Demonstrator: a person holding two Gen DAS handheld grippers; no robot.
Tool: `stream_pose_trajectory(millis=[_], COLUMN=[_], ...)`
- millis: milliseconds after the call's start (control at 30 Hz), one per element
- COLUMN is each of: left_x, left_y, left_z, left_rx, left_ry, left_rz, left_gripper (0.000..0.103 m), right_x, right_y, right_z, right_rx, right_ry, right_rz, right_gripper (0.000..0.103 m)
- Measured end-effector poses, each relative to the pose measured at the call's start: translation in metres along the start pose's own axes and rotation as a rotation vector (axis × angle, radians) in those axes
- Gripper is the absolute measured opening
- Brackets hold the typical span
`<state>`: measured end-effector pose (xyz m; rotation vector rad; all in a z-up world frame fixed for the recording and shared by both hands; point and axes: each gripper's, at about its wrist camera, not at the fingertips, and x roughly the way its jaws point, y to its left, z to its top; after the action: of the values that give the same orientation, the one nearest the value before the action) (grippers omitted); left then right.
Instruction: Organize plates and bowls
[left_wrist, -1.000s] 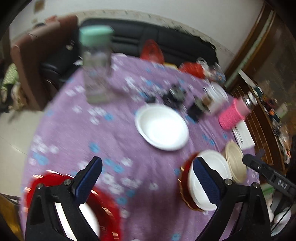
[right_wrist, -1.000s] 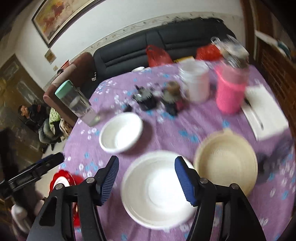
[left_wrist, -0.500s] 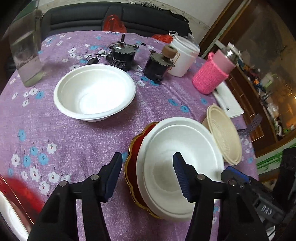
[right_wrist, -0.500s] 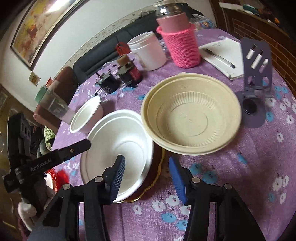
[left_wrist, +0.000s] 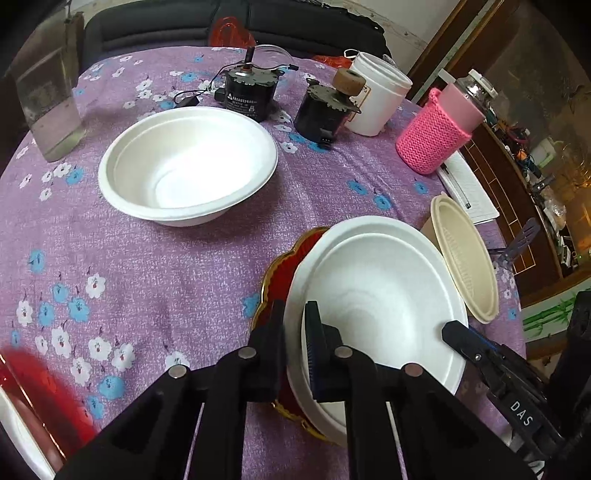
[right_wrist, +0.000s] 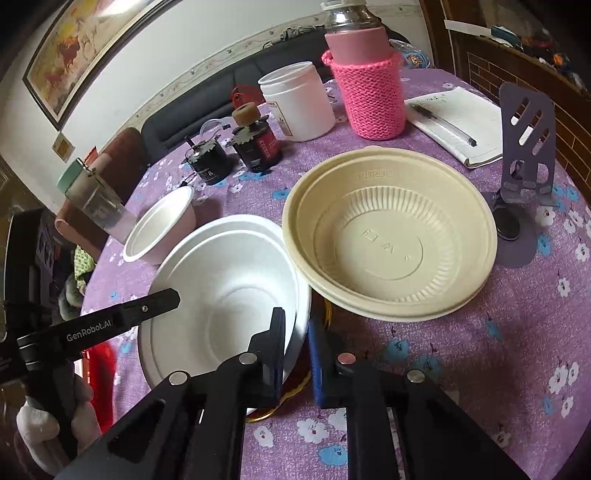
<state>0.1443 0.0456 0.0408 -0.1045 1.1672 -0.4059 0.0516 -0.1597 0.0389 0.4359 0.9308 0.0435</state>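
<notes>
Both my grippers have dropped from above the table and closed: my left gripper (left_wrist: 295, 332) pinches the near-left rim of the white bowl (left_wrist: 380, 295), my right gripper (right_wrist: 297, 332) pinches its near-right rim. It sits on a red plate (left_wrist: 280, 273), left of the beige bowl (right_wrist: 391, 236).

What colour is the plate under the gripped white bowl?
Red with a gold rim, clearest in the left wrist view.
</notes>
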Motion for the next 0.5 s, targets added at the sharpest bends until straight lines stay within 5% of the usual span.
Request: stream_pose_trajectory(millis=[500], left_x=[-0.097], left_y=[-0.005], left_z=[-0.027], left_rx=[-0.008], left_ry=[-0.115], left_rz=[0.006], left_gripper=[0.010], right_x=[-0.070], right_y=[0.045], right_z=[-0.003], right_rx=[-0.036], right_ry=[-0.094], right_rz=[0.086], right_gripper=[0.012])
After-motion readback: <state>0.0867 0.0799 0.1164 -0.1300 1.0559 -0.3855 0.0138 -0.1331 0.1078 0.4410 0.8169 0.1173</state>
